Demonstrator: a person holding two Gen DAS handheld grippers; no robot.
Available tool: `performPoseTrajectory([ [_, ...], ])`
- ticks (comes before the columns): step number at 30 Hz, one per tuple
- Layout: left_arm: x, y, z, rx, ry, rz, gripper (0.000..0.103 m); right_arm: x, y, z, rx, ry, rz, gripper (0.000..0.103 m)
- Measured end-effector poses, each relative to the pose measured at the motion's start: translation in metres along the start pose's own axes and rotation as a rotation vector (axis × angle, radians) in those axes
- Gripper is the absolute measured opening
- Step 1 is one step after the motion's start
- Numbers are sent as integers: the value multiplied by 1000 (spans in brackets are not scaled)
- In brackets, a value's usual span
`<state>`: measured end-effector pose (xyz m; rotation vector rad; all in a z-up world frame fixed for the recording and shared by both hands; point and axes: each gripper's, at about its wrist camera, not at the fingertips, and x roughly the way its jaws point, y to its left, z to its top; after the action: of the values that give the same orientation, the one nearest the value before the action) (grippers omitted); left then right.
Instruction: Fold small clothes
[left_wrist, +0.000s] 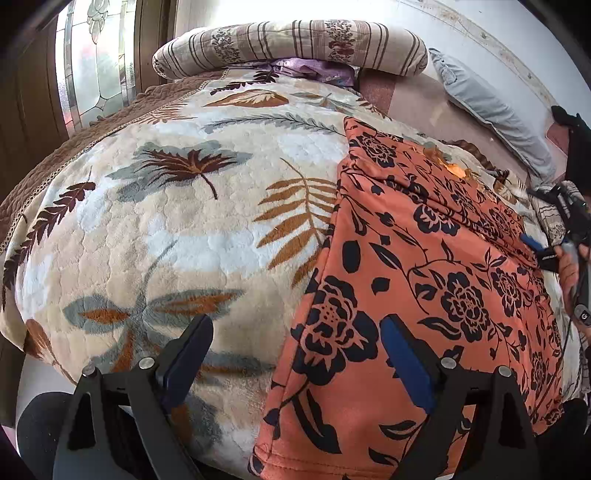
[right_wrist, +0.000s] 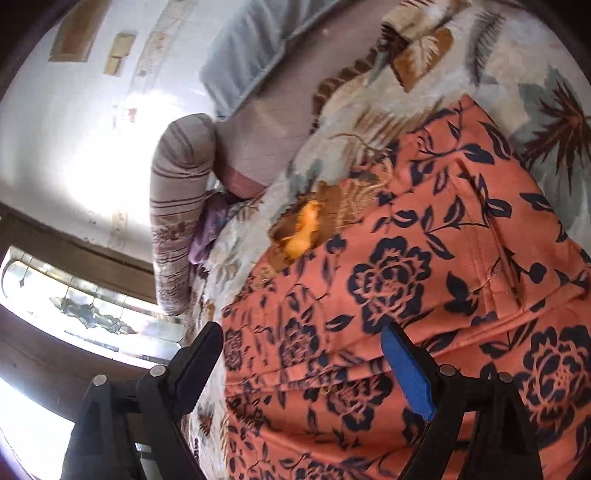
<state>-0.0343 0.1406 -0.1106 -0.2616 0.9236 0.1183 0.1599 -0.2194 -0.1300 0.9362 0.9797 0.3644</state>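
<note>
An orange garment with a dark floral print (left_wrist: 436, 280) lies spread flat on the leaf-patterned blanket (left_wrist: 177, 221), on the right side of the bed. My left gripper (left_wrist: 295, 354) is open and empty, hovering over the garment's near left edge. The right gripper (left_wrist: 537, 249) shows at the garment's far right edge in the left wrist view. In the right wrist view my right gripper (right_wrist: 303, 362) is open and empty just above the garment (right_wrist: 424, 295), near its lace-trimmed edge (right_wrist: 306, 229).
A striped rolled pillow (left_wrist: 291, 46) and purple cloth (left_wrist: 314, 68) lie at the head of the bed. A grey pillow (left_wrist: 491, 110) rests by the wall at right. A glass-panelled door (left_wrist: 96, 62) stands at left. The bed's near edge drops off at bottom left.
</note>
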Motion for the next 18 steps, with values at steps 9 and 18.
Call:
performPoseTrajectory([
  [9,0,3,10,-74,-25,-1,93,1,-11,-2,43,-25,-35,91],
  [18,-20,-20,8,13,-51,-19,93,-60,12,-42,-75,-23,-19,90],
])
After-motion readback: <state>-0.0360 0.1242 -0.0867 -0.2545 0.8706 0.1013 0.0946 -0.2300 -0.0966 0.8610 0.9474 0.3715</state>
